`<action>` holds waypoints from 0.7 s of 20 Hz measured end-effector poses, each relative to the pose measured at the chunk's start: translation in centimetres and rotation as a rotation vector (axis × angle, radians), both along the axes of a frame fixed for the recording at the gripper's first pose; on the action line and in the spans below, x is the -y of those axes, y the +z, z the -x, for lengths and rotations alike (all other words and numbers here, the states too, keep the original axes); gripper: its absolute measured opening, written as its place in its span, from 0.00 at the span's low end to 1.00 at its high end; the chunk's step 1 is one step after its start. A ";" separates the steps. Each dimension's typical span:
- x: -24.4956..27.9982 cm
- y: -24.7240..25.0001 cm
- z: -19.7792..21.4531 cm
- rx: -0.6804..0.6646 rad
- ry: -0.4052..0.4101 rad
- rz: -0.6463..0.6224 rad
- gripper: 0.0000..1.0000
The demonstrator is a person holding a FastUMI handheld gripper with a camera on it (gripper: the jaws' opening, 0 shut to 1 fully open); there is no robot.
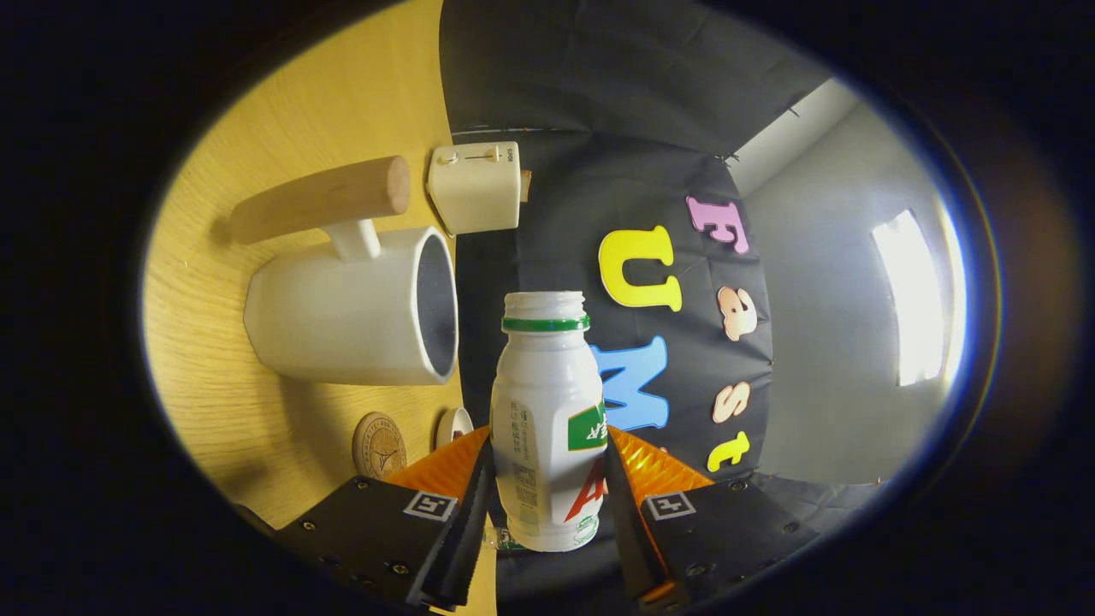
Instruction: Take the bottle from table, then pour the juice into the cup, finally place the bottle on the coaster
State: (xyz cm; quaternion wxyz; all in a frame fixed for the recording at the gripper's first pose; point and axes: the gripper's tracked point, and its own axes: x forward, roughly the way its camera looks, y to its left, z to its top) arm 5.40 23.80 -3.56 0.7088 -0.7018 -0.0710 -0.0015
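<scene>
Pouring step: your gripper (547,479) pinches the bottle (547,428), tilted.
Mouth short of the cup (359,312); carry it closer.

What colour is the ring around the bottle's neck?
Green, seen in the gripper view: the ring on the white bottle.

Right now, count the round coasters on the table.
2. A wooden coaster lies below the cup, left of the held bottle. A white-rimmed coaster sits beside it, partly hidden by the jaws; more may be hidden.
</scene>
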 end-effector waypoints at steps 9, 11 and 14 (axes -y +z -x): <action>-0.2 -0.2 0.0 0.021 0.002 0.079 0.66; -0.3 -0.2 0.2 0.024 0.000 0.082 0.66; -0.1 0.0 0.1 0.028 -0.002 0.086 0.66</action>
